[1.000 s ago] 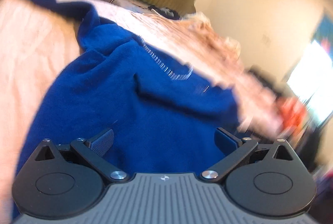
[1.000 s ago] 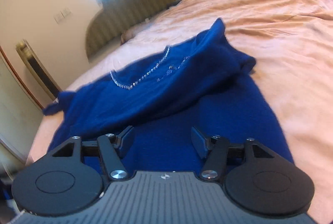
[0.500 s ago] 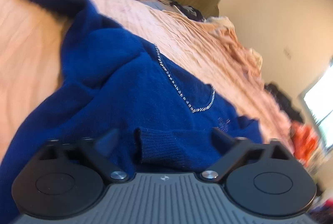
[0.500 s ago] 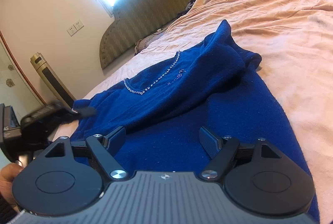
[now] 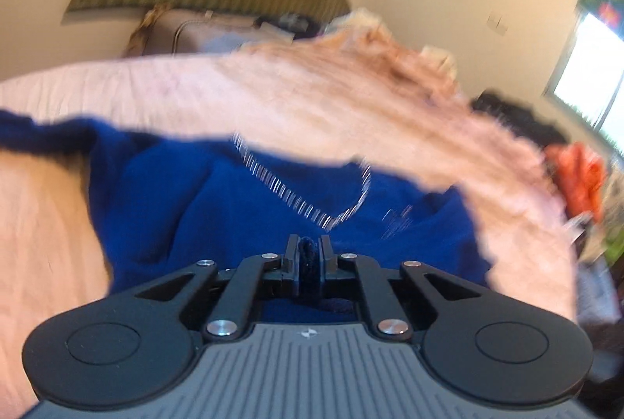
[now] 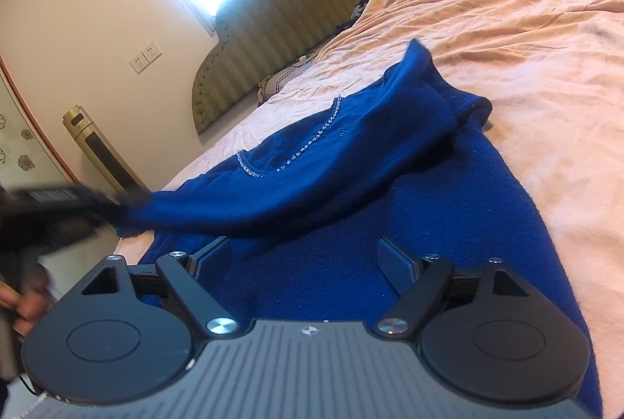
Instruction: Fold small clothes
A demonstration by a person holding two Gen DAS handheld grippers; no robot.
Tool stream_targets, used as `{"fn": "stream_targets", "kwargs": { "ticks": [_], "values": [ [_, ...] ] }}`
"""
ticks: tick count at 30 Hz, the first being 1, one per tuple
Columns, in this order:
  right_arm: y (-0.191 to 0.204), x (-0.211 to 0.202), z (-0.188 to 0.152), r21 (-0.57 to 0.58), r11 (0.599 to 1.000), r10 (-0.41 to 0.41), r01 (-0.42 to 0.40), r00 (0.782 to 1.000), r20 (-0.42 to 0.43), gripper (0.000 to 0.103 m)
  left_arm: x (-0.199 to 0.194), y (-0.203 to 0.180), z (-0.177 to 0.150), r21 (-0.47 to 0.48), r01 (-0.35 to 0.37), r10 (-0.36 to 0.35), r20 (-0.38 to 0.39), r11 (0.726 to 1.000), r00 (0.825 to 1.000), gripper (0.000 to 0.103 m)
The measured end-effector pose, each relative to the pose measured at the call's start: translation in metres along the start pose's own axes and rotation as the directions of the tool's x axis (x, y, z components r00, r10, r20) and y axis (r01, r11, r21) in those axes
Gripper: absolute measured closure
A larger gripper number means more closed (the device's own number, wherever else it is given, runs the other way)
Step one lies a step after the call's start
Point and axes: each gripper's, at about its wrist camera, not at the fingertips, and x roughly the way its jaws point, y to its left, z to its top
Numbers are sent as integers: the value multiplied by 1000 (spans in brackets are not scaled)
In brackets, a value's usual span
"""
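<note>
A bed covered by a wrinkled pink sheet filled most of both views, with an olive padded headboard set against the cream wall at its far end. Across the sheet a dark blue sweater was spread, its body lying flat beneath the right gripper and its upper part folded over on itself, so that a raised ridge of cloth was formed along the middle. A curved line of small silver beads was seen at the neckline; in the left wrist view the same beads were streaked by motion blur. Bunched pink bedding was piled near the headboard, and an orange cloth was seen at the bed's far edge in the left view, too blurred to identify further. A gold and black tower-shaped appliance stood beside the bed by the wall.

The right gripper was held low over the flat part of the sweater, its fingers spread wide apart with nothing between them. The left gripper was seen with its fingers pressed together on a fold of the sweater's edge, the blue knit being pinched between the pads. In the right view the left gripper was shown blurred at the left, with a corner of the sweater drawn out toward it, and a hand was partly visible below it.
</note>
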Motion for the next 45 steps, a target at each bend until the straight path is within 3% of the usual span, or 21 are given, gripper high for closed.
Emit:
{"fn": "stream_targets", "kwargs": {
  "ticks": [3,5,8,12,16,18,23,28,35,37,40,45],
  "values": [
    [0,0,0,0,1000,0,0,1000,0,19,-27,16,7,-55,-31,35,69,998,997,95],
    [0,0,0,-1,1000,0,0,1000,0,19,-20,41,-2,-84,-137,138,13,987,990,95],
    [0,0,0,0,1000,0,0,1000,0,19,-3,70,-27,-136,-210,196,-108,968,975,95],
    [0,0,1,-7,1000,-4,4,1000,-4,18,0,69,-39,-139,-202,188,-109,969,976,95],
    [7,1,-1,-56,998,-17,16,1000,-21,15,-7,71,-15,-127,-204,197,-62,971,978,95],
    [8,2,-1,-64,998,-20,19,1000,-24,14,-13,77,-2,-106,-243,240,-40,964,970,95],
    [8,1,-1,-63,998,-17,16,1000,-24,14,1,83,-6,-56,-256,248,-110,965,962,95],
    [9,2,-1,-72,997,-23,21,999,-27,14,5,79,-22,-60,-238,229,-125,969,965,95],
    [14,2,2,-94,995,-42,38,998,-40,13,-5,87,-17,-59,-237,228,-123,970,966,95],
    [19,-2,14,-110,994,-32,26,998,-52,13,-11,87,-17,-58,-237,229,-112,970,967,95],
    [12,-11,53,-79,997,-18,22,999,51,11,-18,86,-18,-38,-229,224,-107,973,969,95],
    [-30,18,121,-10,988,-152,153,987,55,7,-30,105,-14,-93,-250,241,-91,964,966,95]
  ]
}}
